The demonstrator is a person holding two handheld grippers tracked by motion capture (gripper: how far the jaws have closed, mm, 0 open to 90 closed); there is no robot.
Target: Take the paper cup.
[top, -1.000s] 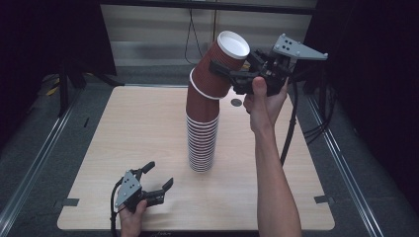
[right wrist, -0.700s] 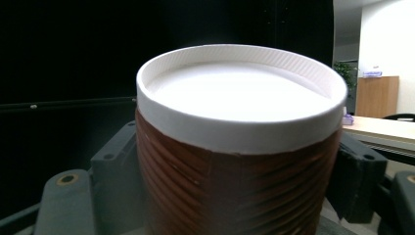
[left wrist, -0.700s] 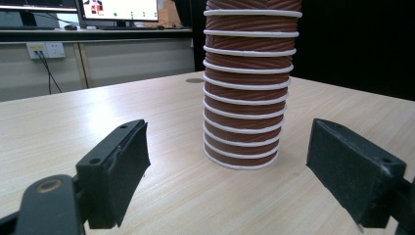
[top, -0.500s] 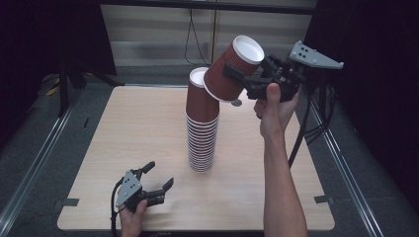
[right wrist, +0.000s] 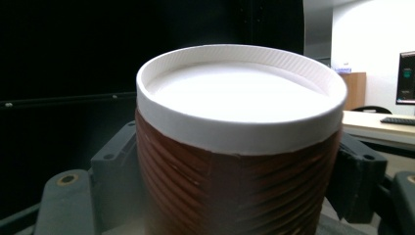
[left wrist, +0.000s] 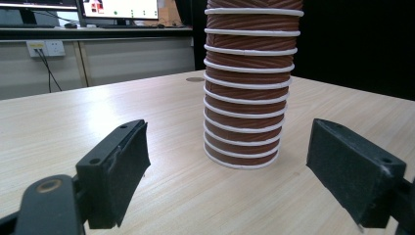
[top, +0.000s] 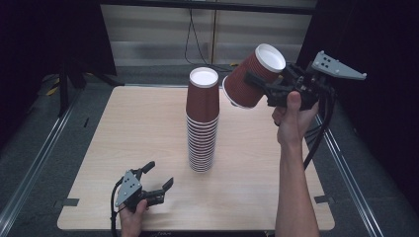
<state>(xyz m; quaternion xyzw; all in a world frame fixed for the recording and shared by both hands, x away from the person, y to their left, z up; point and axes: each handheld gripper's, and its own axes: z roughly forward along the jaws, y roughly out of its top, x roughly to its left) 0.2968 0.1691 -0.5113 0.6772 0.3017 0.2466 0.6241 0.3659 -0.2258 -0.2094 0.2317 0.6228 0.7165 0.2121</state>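
Since a second ago my right gripper (top: 257,84) has carried the lifted cup (top: 252,76) off the stack (top: 201,123) and out toward the table's (top: 123,123) far right corner, tilted, clear of the rest. At the near left edge my left gripper (top: 157,177) rests on the wood, jaws apart and empty. Mid-table the stack stands upright. On the right, jaws clamp the cup's ribbed wall, so I judge one cup is separated and needs setting down.

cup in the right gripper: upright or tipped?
Tipped. The held cup leans in the right gripper, white base up and rightward, mouth down-left toward the stack.
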